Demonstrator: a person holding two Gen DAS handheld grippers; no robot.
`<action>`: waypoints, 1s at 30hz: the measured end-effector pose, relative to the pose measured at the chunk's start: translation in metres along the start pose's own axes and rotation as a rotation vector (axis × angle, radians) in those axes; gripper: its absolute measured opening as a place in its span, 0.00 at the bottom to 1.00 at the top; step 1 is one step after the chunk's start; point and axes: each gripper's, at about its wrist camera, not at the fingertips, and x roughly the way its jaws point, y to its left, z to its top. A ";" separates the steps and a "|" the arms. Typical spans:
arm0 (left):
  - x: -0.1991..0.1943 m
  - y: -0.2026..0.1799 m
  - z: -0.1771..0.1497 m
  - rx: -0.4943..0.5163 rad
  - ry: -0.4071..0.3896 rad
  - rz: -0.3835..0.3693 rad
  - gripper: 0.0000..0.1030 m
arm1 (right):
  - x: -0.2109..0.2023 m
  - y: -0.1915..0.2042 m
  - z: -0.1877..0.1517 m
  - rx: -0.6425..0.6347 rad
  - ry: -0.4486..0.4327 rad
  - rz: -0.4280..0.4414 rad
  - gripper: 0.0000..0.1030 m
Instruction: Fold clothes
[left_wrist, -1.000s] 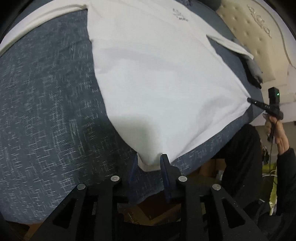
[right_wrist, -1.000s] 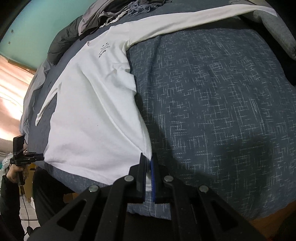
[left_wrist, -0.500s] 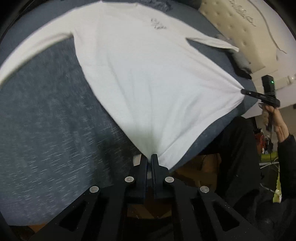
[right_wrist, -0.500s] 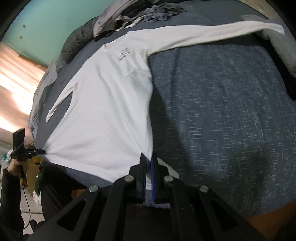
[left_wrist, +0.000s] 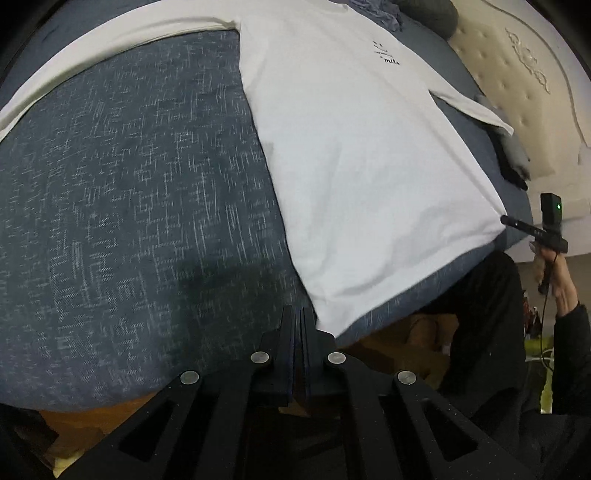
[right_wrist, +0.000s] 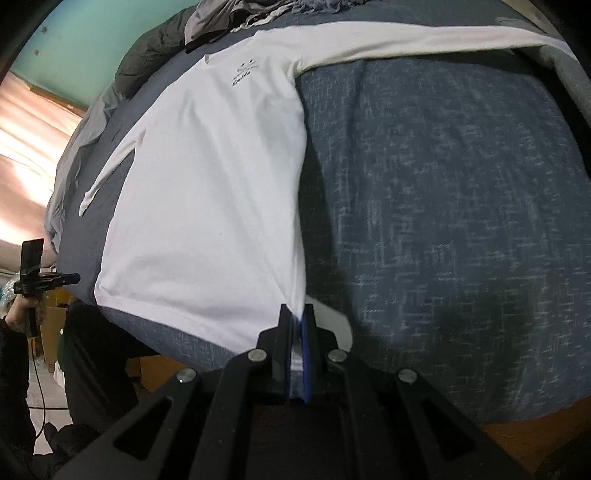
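A white long-sleeved shirt (left_wrist: 369, 166) with a small black chest print lies spread face up on the blue-grey bed cover (left_wrist: 129, 203). My left gripper (left_wrist: 298, 314) is shut, with no cloth between its pads. The shirt's near hem corner lies just to its right. In the right wrist view the left gripper (right_wrist: 75, 277) sits a little apart from that rounded corner. My right gripper (right_wrist: 297, 314) pinches the other hem corner of the shirt (right_wrist: 207, 203). Its jaws are opening slightly, with white cloth still between them. The left wrist view shows the right gripper (left_wrist: 506, 220) at that corner.
A cream tufted headboard (left_wrist: 517, 74) stands past the shirt's far sleeve. Grey and dark clothes (right_wrist: 229, 14) are heaped by the collar, and another dark garment (left_wrist: 513, 162) lies near the headboard. A person's dark trousers (left_wrist: 487, 295) stand at the bed's edge.
The left gripper closed on the hem corner and pulled it taut half a second ago. Now that corner lies loose beside its shut jaws. The right gripper keeps its corner.
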 end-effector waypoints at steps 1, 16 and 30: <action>0.002 -0.002 0.004 -0.001 -0.006 -0.005 0.03 | -0.002 -0.001 0.001 0.003 -0.003 -0.001 0.06; 0.045 -0.032 0.010 -0.001 0.072 -0.044 0.27 | 0.001 0.000 -0.007 -0.056 0.009 -0.027 0.37; 0.048 -0.032 -0.005 -0.005 0.085 -0.001 0.32 | 0.008 0.017 -0.005 -0.095 0.023 -0.043 0.37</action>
